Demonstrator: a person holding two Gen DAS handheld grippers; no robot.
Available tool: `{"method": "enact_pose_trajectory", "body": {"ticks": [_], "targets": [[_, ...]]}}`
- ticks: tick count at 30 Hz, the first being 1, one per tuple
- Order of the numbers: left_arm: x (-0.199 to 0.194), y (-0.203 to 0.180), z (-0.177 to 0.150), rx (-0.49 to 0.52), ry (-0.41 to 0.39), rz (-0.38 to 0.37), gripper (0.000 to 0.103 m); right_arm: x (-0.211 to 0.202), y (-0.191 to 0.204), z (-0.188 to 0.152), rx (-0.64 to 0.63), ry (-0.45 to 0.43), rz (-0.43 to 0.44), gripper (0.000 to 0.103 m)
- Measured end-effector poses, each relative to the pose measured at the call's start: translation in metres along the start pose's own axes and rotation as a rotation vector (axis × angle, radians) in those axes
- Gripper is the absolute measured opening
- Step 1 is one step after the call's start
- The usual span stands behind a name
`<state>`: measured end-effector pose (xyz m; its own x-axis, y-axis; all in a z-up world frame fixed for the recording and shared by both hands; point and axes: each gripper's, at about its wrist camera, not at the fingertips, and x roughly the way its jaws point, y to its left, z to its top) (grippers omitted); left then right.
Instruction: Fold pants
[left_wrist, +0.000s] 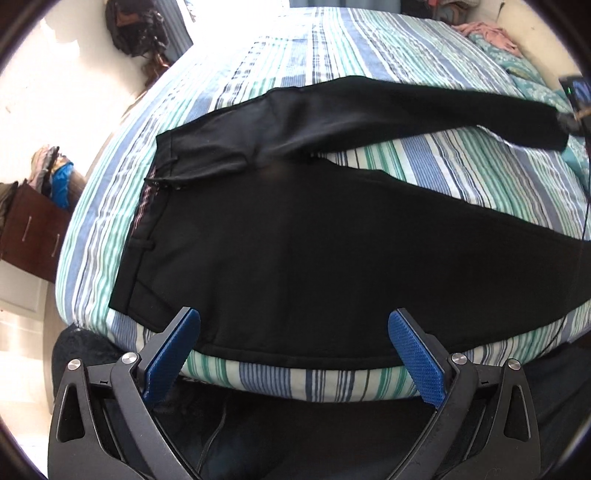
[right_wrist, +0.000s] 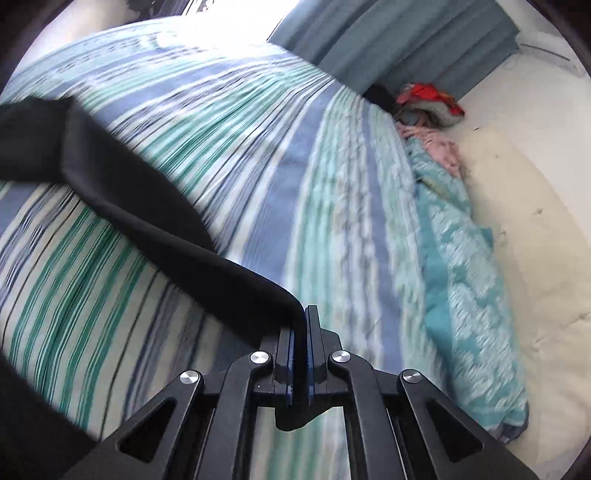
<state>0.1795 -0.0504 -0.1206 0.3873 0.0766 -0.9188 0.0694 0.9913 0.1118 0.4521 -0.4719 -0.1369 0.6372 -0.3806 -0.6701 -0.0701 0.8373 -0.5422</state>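
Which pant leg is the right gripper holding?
The far leg: its cuff is pinched in the right gripper. The near leg lies flat, ungripped.

Black pants lie spread on a striped bedspread, one leg raised at its far end, with the left gripper wide open at their near edge.

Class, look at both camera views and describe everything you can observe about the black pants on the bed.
The black pants lie spread flat on the striped bedspread, waistband at the left, legs splayed apart to the right. The fabric looks matte and soft; a belt loop and striped inner waistband lining show. The far leg's end is pinched in the right gripper, lifted slightly off the bed. The left gripper hovers open near the near edge, not touching.
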Motion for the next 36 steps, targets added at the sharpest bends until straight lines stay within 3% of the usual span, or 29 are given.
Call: {"method": "enact_pose_trajectory", "body": {"ticks": [1, 2, 3, 5, 7, 10, 13, 16, 20, 22, 24, 25, 26, 28, 30, 33, 36], "targets": [[0.002, -0.003, 0.006, -0.002, -0.006, -0.007, 0.102, 0.009, -0.030, 0.032, 0.036, -0.023, -0.052, 0.022], [0.003, -0.007, 0.012, 0.001, -0.009, -0.010, 0.102, 0.024, -0.061, 0.063, 0.091, -0.017, -0.094, 0.060], [0.004, -0.009, 0.018, 0.005, -0.011, -0.007, 0.102, 0.041, -0.091, 0.086, 0.165, 0.031, -0.142, 0.070], [0.007, -0.013, 0.024, 0.002, -0.025, 0.002, 0.102, 0.057, -0.136, 0.106, 0.321, 0.063, -0.186, 0.072], [0.013, -0.015, 0.027, -0.002, -0.029, 0.001, 0.102, 0.062, -0.157, 0.099, 0.448, 0.046, -0.172, 0.072], [0.033, -0.017, 0.026, 0.006, 0.030, 0.003, 0.102, 0.076, -0.152, 0.064, 0.600, 0.056, -0.031, 0.072], [0.045, -0.014, 0.028, 0.018, 0.024, 0.033, 0.102, 0.084, -0.113, 0.021, 0.659, 0.074, 0.144, 0.072], [0.060, -0.006, 0.042, 0.025, -0.053, 0.102, 0.102, 0.065, -0.059, -0.027, 0.731, 0.053, 0.365, 0.072], [0.094, 0.001, 0.075, -0.008, -0.147, 0.136, 0.102, -0.004, 0.034, -0.067, 0.689, 0.017, 0.594, 0.072], [0.125, 0.003, 0.092, -0.020, -0.168, 0.191, 0.102, -0.045, 0.081, -0.083, 0.646, 0.003, 0.686, 0.072], [0.163, 0.007, 0.100, -0.027, -0.100, 0.267, 0.103, -0.077, 0.124, -0.100, 0.580, 0.033, 0.737, 0.072], [0.171, 0.013, 0.100, -0.046, -0.099, 0.230, 0.103, -0.086, 0.139, -0.110, 0.554, 0.052, 0.747, 0.072], [0.167, 0.020, 0.100, -0.075, -0.126, 0.198, 0.103, -0.090, 0.147, -0.124, 0.535, 0.074, 0.736, 0.072], [0.163, 0.027, 0.097, -0.076, -0.107, 0.165, 0.103, -0.084, 0.139, -0.157, 0.541, 0.136, 0.666, 0.068], [0.156, 0.033, 0.089, -0.050, -0.111, 0.171, 0.103, -0.068, 0.095, -0.194, 0.617, 0.150, 0.589, 0.058], [0.143, 0.042, 0.083, -0.057, -0.111, 0.163, 0.102, -0.037, 0.008, -0.253, 0.746, 0.252, 0.322, 0.060], [0.129, 0.045, 0.095, -0.095, -0.131, 0.136, 0.102, -0.021, -0.061, -0.295, 0.894, 0.321, 0.163, 0.059]]}}
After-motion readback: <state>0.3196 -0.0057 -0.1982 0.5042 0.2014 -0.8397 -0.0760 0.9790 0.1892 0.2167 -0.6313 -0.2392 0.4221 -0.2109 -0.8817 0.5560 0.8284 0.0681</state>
